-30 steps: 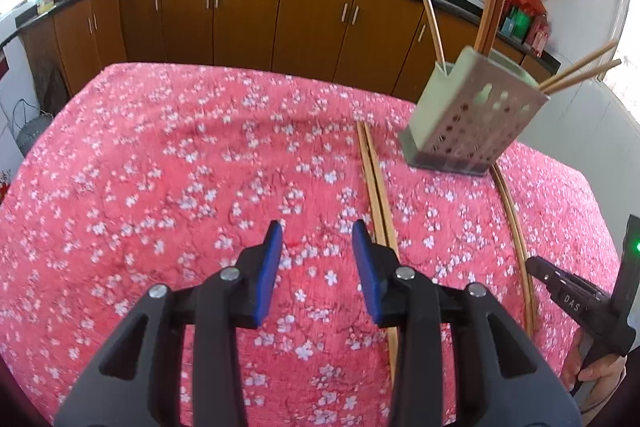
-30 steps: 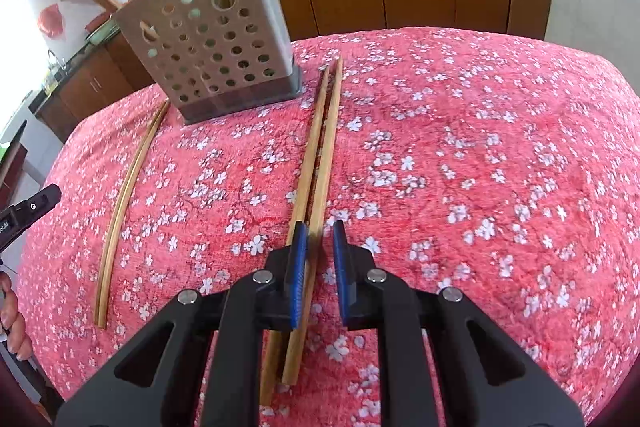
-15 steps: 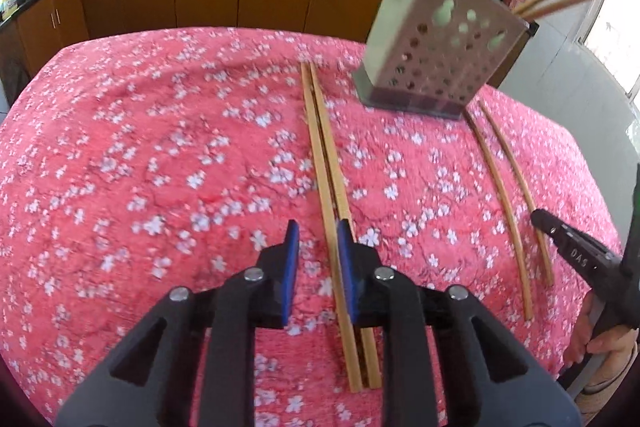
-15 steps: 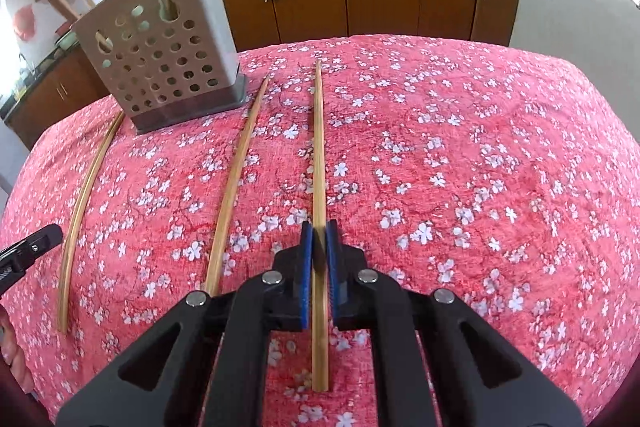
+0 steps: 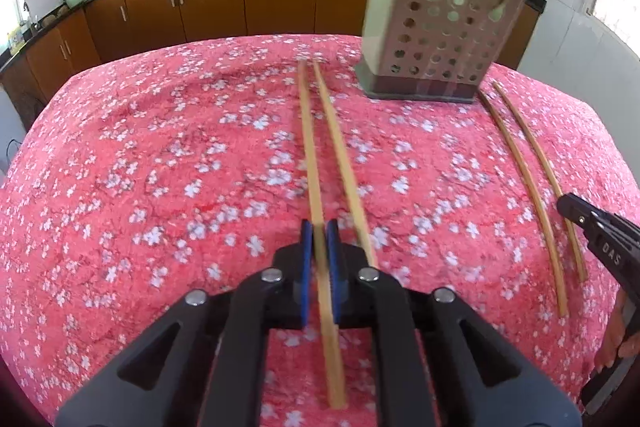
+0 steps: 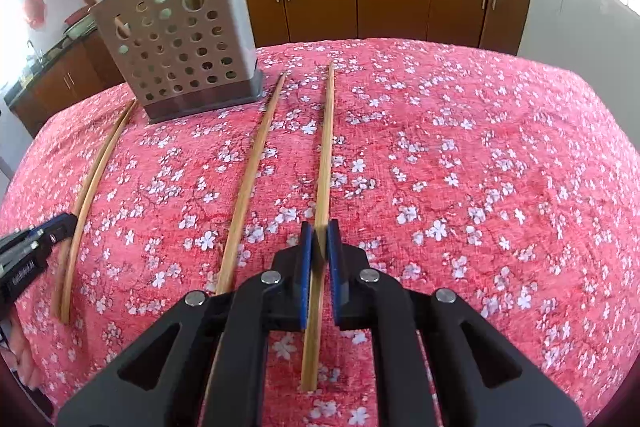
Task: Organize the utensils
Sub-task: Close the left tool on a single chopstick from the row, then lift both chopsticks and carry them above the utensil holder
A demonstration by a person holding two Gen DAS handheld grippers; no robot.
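Observation:
Long bamboo chopsticks lie on a table with a red flowered cloth. My left gripper (image 5: 320,243) is shut on one chopstick (image 5: 310,151); a second chopstick (image 5: 340,155) lies just to its right. My right gripper (image 6: 320,243) is shut on a chopstick (image 6: 326,147), with another chopstick (image 6: 252,179) on the cloth to its left. A grey perforated utensil holder (image 5: 436,31) stands at the far side with several chopsticks in it; it also shows in the right wrist view (image 6: 180,47).
Two more chopsticks (image 5: 524,183) lie right of the holder in the left wrist view. A single chopstick (image 6: 96,183) lies left of the holder in the right wrist view. Brown kitchen cabinets (image 5: 208,3) stand beyond the table.
My left gripper moved over the chopstick pair and closed on the left one. My right gripper closed on its chopstick and drew it apart from its neighbour.

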